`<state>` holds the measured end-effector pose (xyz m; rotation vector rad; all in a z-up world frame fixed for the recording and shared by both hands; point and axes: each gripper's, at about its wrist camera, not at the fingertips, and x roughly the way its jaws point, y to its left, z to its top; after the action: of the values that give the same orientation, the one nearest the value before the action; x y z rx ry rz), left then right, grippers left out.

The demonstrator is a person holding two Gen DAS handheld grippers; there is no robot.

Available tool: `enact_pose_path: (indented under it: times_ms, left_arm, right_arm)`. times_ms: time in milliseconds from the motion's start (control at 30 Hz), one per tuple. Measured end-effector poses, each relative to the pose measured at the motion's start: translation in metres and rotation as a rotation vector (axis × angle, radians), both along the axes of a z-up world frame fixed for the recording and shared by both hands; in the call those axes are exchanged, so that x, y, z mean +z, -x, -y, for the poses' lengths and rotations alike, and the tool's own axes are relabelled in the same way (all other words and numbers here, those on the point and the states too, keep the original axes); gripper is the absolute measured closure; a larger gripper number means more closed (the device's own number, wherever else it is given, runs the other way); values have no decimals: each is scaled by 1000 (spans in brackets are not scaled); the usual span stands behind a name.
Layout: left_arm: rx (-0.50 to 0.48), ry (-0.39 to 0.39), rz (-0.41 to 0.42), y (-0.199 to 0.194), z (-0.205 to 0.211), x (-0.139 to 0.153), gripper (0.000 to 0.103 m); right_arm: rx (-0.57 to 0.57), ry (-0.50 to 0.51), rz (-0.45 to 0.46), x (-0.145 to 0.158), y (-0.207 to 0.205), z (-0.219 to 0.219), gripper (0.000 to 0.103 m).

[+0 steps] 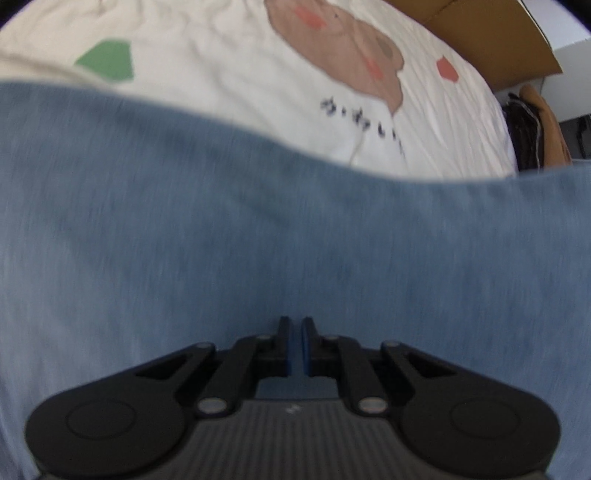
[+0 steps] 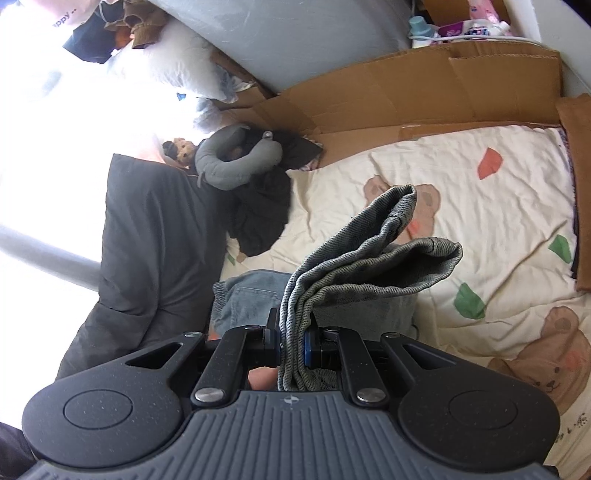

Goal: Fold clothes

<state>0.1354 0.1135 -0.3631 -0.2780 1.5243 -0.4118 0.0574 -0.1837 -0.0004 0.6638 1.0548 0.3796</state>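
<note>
While the right gripper [image 2: 293, 338] clamps the bunched denim hem of the jeans [image 2: 369, 254] above the bear-print quilt [image 2: 498, 206], and the closed left gripper [image 1: 294, 345] pinches denim too, carry both edges level before lowering.

You are working in a lived-in bedroom at home. The bed [image 2: 498, 206] in front of you carries a cream quilt printed with cartoon bears, and a grey neck pillow [image 2: 236, 162] sits beside a small teddy bear [image 2: 183, 149] and dark clothes [image 2: 264, 214]. Flattened cardboard [image 2: 424, 92] lines the wall side, a white pillow [image 2: 166, 70] lies past it, and toiletry bottles [image 2: 421, 31] crowd a ledge.
</note>
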Motion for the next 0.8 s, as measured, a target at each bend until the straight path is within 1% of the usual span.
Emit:
enact_pose_path:
  times_ms: [200,267,333,467,567,667,767,800]
  left_arm:
    - [-28,-17,-46,31,-7,-1,97]
    - [-73,-27,-65,41,-9,-2,97]
    - [-93,-33,-84,51,-12,-3,97]
    - [-86,-35,-93,65,-27,1,96]
    - [-16,-22,-82,67,-53,10,94]
    - [67,-15,-46,67,-87,27,88]
    - [154,-13,-5,63,-129,46,81]
    - [184,-14,9,63,-143,52,76]
  right_arm:
    - [30,-16,19,8,-7,-22,93]
    - [36,-18,23,10,-9,-29,93]
    - [42,-21,28,13,-12,-36,93]
    - [88,-36,57,23,-17,-58,93]
    - [111,-72,63,27,-23,-74,93]
    - [142,-109,63,30,-33,-91,93]
    - [172,-128,51,32,-45,-113,93]
    - [190,-127,49,34,-50,-122,93]
